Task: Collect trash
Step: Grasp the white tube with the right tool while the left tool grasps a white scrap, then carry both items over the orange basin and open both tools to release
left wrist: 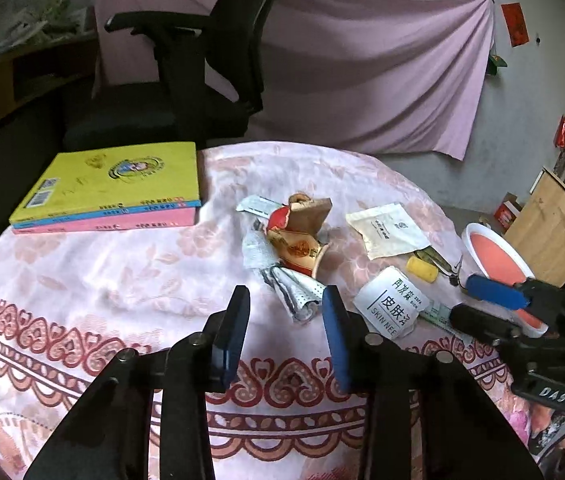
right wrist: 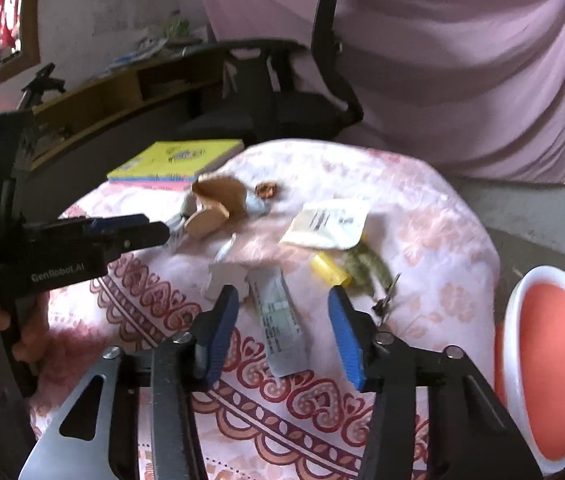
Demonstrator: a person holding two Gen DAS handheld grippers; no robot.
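Both grippers hang spread wide and empty over the pink floral tablecloth [left wrist: 122,272]: the left gripper [left wrist: 286,300] near a crumpled grey-white wrapper [left wrist: 296,292], the right gripper [right wrist: 284,306] above a flat grey-green sachet [right wrist: 282,324]. Beyond lie a torn red-and-brown paper cup [left wrist: 300,236], a cream packet [left wrist: 388,230] and stacked yellow, blue and pink books [left wrist: 114,188].

The near half of the bench [left wrist: 82,280] is bare patterned cloth, so a tool can come in low from six o'clock without touching anything. Ahead of the left tool [left wrist: 285,300], spread wide, a crumpled grey wrapper [left wrist: 296,294] lies just past its tips, with the crushed paper cup [left wrist: 298,236] behind it at twelve o'clock. At ten o'clock a stack of books [left wrist: 118,184] blocks the far edge, and a black office chair [left wrist: 202,80] stands behind. At three o'clock the white sachets [left wrist: 390,304], a yellow tube [left wrist: 422,269] and the right tool [left wrist: 470,300] crowd the way.
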